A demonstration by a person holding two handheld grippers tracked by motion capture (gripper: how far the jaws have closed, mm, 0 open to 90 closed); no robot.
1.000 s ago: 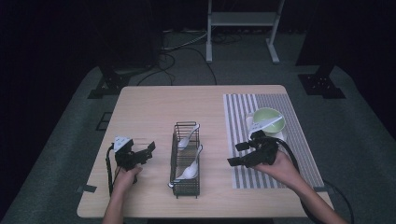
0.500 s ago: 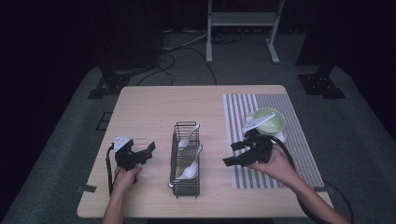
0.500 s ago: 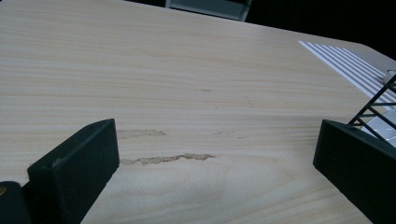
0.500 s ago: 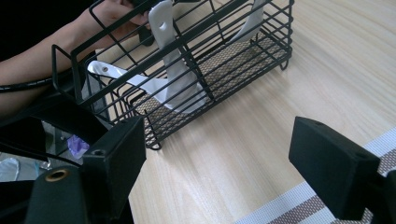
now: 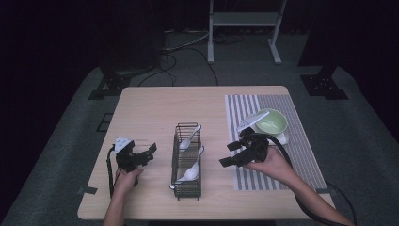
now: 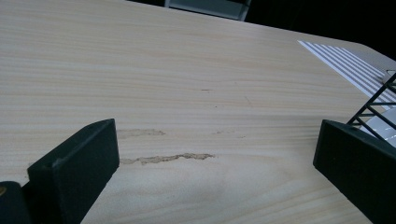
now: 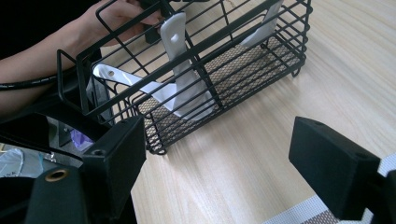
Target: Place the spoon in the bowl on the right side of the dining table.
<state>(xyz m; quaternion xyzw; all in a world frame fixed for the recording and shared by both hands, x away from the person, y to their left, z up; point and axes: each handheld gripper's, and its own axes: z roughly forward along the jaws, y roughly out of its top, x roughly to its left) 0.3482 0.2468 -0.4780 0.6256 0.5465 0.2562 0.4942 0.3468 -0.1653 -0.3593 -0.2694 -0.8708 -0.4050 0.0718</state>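
My left gripper (image 5: 151,149) rests wide open on the table (image 5: 155,108); the rack (image 5: 187,162) holds three spoons (image 5: 193,171); my right gripper (image 5: 227,154), jaws wide and empty, nears it. Next, I judge: reach in for a spoon.

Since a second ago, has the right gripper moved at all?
Yes. In the high view the right gripper has shifted left, off the striped mat and away from the green bowl, toward the wire basket. Its fingers stand open.
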